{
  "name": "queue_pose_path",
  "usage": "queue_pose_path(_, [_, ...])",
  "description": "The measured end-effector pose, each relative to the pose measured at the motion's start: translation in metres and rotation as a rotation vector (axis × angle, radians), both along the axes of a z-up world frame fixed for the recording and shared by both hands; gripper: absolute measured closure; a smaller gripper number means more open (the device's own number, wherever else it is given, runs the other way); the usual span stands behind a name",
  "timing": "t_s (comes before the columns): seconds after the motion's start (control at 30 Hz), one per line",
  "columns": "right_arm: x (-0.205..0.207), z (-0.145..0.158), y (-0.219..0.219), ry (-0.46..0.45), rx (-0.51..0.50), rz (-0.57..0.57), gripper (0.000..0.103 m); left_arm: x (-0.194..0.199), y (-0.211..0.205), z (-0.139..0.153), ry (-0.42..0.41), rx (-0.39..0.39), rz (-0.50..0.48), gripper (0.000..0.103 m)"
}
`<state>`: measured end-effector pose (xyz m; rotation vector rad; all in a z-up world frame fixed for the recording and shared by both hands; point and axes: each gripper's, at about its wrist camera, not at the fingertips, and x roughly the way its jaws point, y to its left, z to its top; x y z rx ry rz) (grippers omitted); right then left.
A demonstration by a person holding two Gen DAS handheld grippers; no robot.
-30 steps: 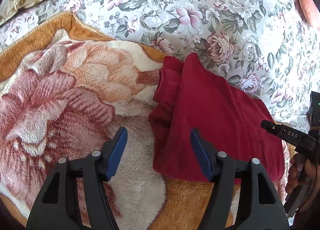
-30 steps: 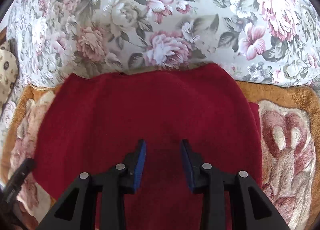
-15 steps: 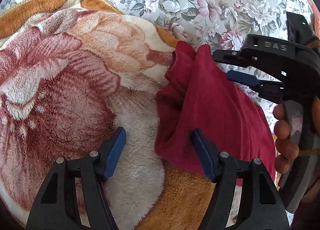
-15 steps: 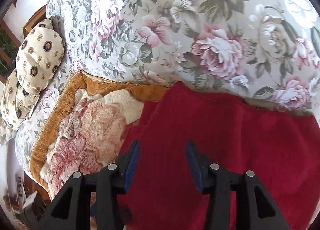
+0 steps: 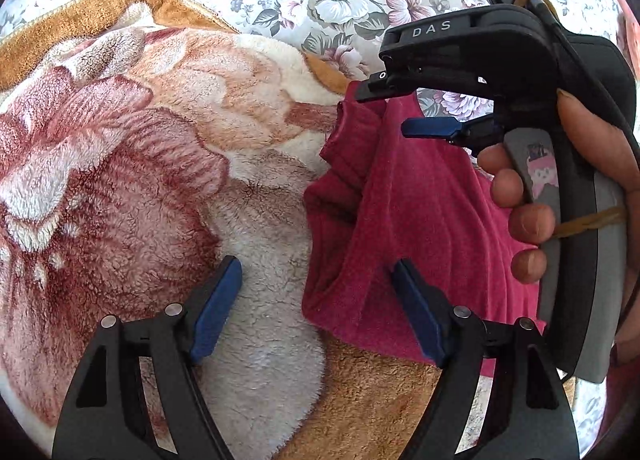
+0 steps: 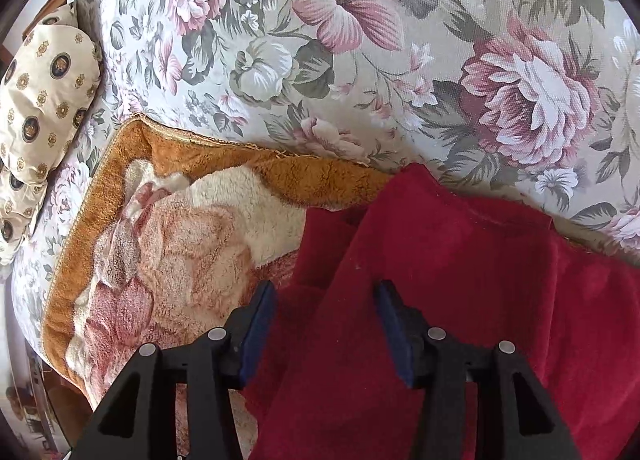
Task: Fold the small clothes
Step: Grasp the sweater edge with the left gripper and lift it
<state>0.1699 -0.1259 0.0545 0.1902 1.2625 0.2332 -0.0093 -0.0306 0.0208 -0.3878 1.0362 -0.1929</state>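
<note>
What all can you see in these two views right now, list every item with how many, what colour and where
red garment: one, dark red, partly folded, lying on the blanket's edge beside the floral cover
plush blanket: one, tan with pink and cream flower print, under the garment
floral cover: one, grey with pink flowers, behind the blanket
pillow: one, cream with dark medallions, far left in the right wrist view
left gripper: one, black with blue pads, open, over the garment's near edge
right gripper: one, black with blue pads, open, above the garment
hand: one, holding the right gripper's handle
</note>
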Motion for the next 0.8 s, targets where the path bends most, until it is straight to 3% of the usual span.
queue_pose_path(0.13, [0.008, -0.006, 0.009, 0.029, -0.025, 0.036, 0.039, 0.002, 0.001, 0.000, 0.000, -0.015, 0.003, 0.023])
queue_pose_path(0.3, [0.017, -0.015, 0.025, 0.057, -0.129, 0.094, 0.037, 0.006, 0.001, 0.000, -0.009, -0.059, 0.005, 0.012])
queue_pose_path(0.47, [0.022, -0.027, 0.044, 0.066, -0.273, 0.174, 0.035, 0.012, 0.002, -0.002, -0.048, -0.090, 0.025, 0.012])
queue_pose_path(0.5, [0.020, -0.027, 0.046, 0.049, -0.285, 0.182, 0.041, 0.013, 0.003, -0.001, -0.060, -0.108, 0.023, 0.018])
queue_pose_path(0.57, [0.016, -0.024, 0.045, 0.011, -0.320, 0.199, 0.061, 0.020, 0.003, -0.005, -0.043, -0.164, -0.017, 0.071])
queue_pose_path(0.6, [0.013, -0.021, 0.042, -0.003, -0.302, 0.198, 0.071, 0.024, 0.001, -0.009, -0.014, -0.187, -0.045, 0.073])
queue_pose_path(0.67, [0.003, -0.006, 0.029, -0.041, -0.253, 0.182, 0.080, 0.021, -0.003, -0.002, -0.067, -0.162, -0.070, 0.080])
queue_pose_path(0.8, [-0.026, 0.044, -0.026, -0.149, -0.095, 0.106, 0.084, 0.001, -0.016, 0.039, -0.190, -0.175, -0.166, 0.081])
